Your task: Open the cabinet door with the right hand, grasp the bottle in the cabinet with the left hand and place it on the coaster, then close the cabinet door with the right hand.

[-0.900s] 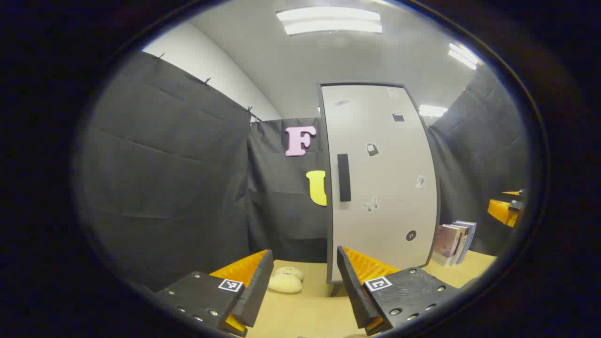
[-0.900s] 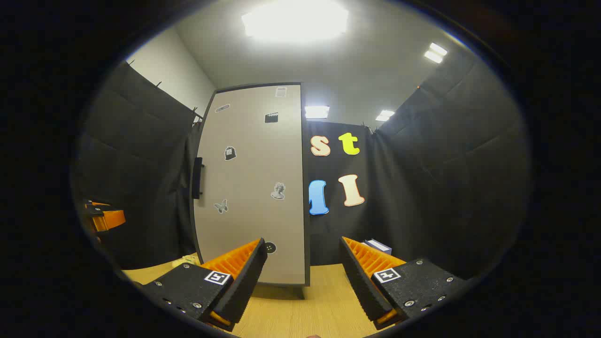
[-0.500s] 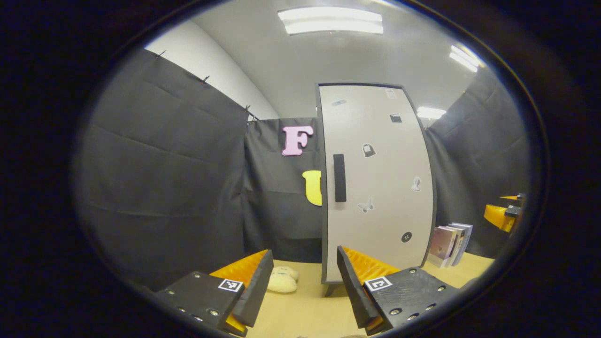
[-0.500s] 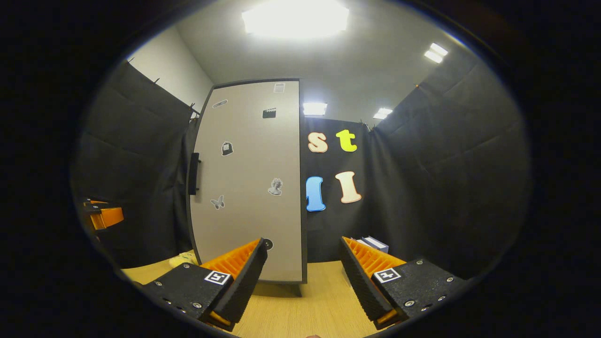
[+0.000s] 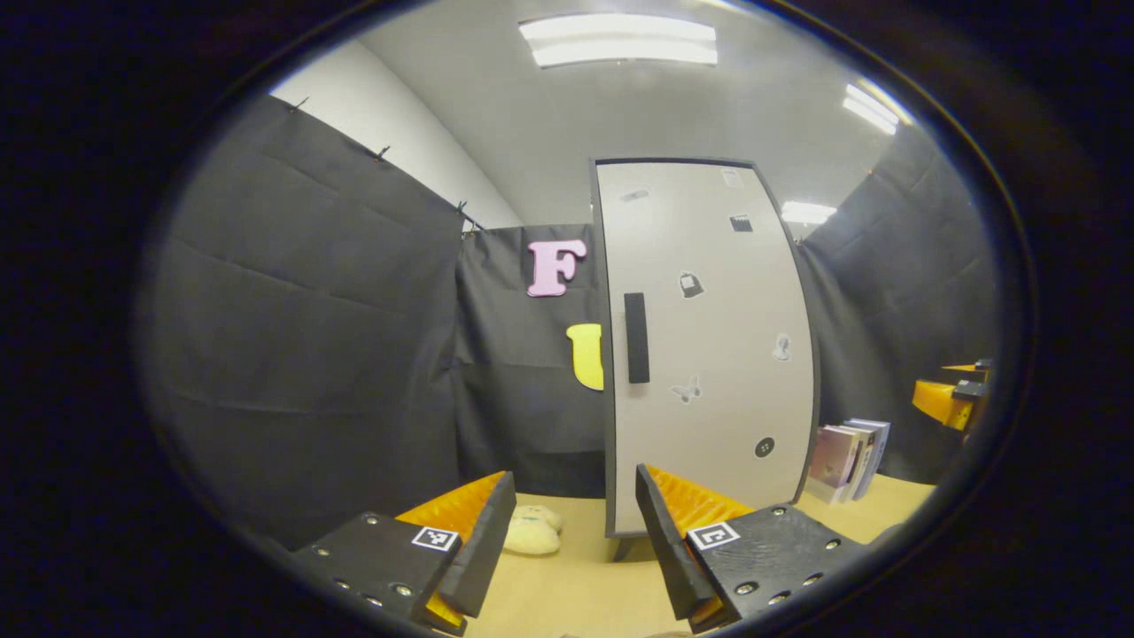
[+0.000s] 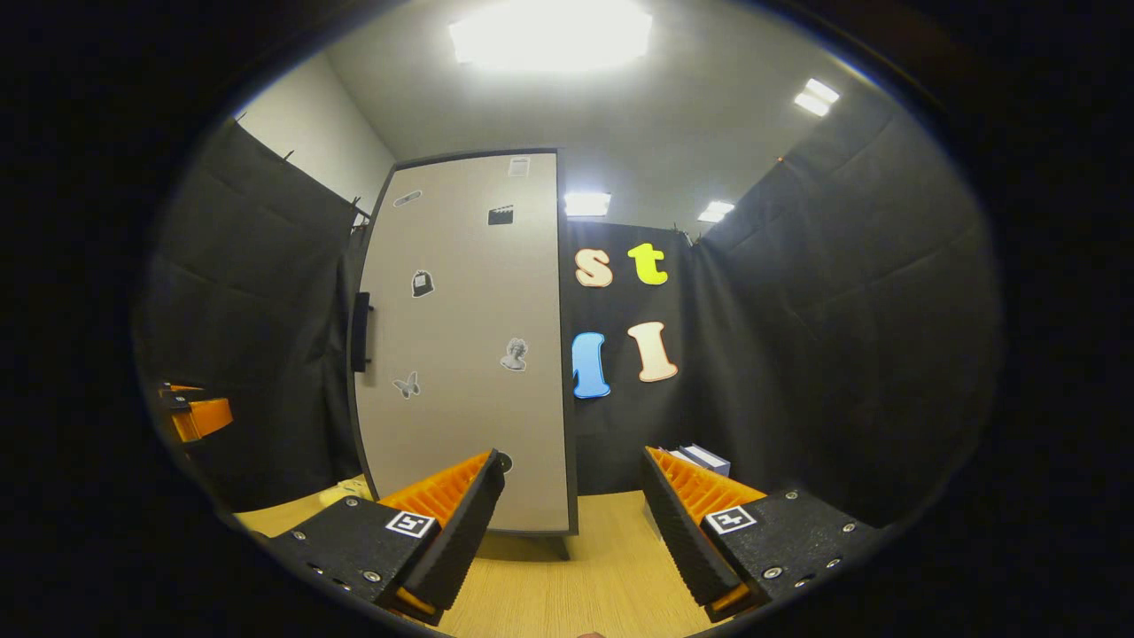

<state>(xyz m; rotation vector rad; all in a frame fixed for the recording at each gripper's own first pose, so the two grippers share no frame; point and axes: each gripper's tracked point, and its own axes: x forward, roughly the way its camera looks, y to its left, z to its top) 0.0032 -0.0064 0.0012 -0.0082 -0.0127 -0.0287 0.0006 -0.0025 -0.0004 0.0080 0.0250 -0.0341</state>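
- Black cloth walls are seen around a light wooden table (image 5: 576,585), with ceiling lights above.
- A tall pale cabinet (image 5: 709,346) is stood upright on the table, and its door (image 6: 461,346) is shut.
- A dark vertical handle (image 5: 636,338) is fixed near the door's left edge, and small stickers are scattered over the door face.
- The bottle cannot be seen behind the shut door, so its place cannot be told.
- A pale, soft-looking object (image 5: 532,530) is laid on the table to the left of the cabinet's foot; whether it is the coaster cannot be told.
- Several books (image 5: 850,456) are stood upright just right of the cabinet.
- The left gripper (image 5: 574,536) is held wide apart with nothing between its fingers, well short of the cabinet.
- The right gripper (image 6: 571,523) is likewise spread wide and empty, pointed at the cabinet's right edge and apart from the handle.
- Each gripper is glimpsed at the edge of the other's view.
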